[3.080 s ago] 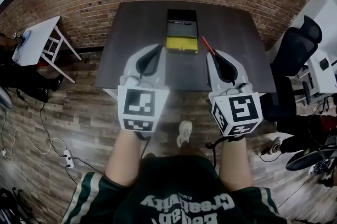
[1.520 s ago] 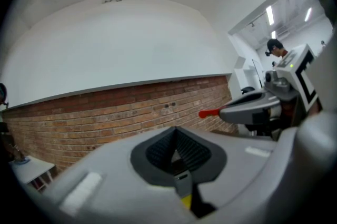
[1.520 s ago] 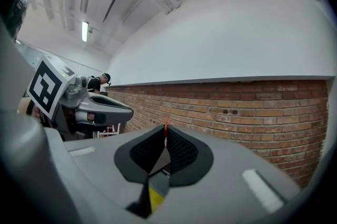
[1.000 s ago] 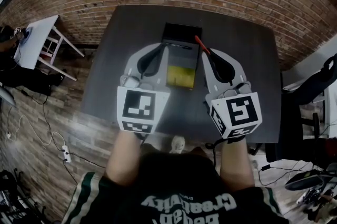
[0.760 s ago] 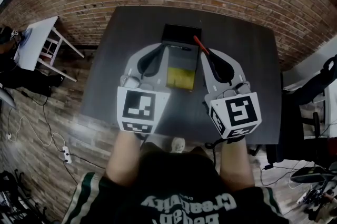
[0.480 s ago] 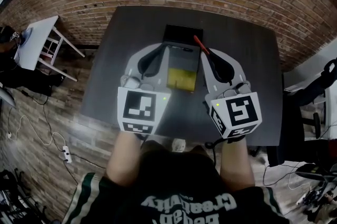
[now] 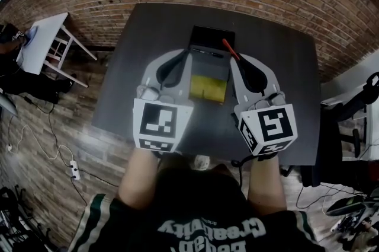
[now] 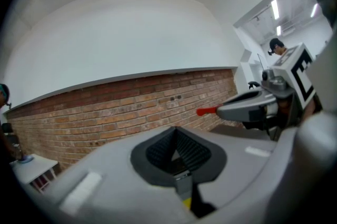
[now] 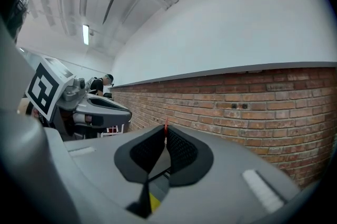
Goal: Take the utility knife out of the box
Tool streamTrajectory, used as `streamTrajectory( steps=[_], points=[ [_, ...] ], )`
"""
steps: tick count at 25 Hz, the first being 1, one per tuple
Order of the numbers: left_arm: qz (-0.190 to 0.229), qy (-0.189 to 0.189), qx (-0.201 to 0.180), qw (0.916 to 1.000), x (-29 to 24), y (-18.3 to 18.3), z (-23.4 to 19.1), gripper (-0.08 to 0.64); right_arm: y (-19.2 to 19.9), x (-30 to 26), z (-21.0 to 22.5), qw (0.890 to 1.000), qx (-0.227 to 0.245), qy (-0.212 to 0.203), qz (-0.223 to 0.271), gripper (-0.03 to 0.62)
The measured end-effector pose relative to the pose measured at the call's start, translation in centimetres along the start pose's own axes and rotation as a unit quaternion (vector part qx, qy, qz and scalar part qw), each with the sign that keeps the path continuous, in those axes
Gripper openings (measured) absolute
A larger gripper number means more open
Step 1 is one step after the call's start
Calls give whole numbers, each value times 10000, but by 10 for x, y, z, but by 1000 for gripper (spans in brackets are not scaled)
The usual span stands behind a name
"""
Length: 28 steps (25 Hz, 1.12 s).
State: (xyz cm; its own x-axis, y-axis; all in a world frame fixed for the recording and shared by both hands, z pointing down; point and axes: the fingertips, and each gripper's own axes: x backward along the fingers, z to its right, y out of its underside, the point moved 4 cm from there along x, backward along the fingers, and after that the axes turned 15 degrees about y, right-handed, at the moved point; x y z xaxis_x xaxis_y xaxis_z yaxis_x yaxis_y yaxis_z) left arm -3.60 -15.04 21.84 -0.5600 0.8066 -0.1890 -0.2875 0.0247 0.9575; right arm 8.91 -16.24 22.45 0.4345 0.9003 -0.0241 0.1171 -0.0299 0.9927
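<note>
Utility knife (image 7: 231, 49) looks already out of the box, so little remains beyond carrying it clear. On the dark table (image 7: 278, 67), the open box (image 7: 208, 70) lies between the two grippers' tips, showing a yellow lining (image 7: 208, 88) and a slim dark item (image 7: 207, 53) I cannot identify. The left gripper (image 7: 187, 55) is pinched closed on nothing, while the right gripper (image 7: 234, 61) clamps the red knife, which juts past its tips.

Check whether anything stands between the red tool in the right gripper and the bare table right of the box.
Nothing visible does. The right gripper is shut on the red tool, which sits above the box's right rim; the table beyond is bare.
</note>
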Motion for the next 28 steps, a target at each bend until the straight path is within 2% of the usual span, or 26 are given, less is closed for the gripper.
streamTrajectory(
  steps=[12, 28],
  points=[
    [108, 448, -52, 9989, 6, -3, -26, 3, -16, -7, -22, 9991, 104, 403, -92, 17],
    [267, 970, -48, 9949, 18, 10, -52, 3, -16, -15, -55, 9951, 161, 930, -282, 17]
  ],
)
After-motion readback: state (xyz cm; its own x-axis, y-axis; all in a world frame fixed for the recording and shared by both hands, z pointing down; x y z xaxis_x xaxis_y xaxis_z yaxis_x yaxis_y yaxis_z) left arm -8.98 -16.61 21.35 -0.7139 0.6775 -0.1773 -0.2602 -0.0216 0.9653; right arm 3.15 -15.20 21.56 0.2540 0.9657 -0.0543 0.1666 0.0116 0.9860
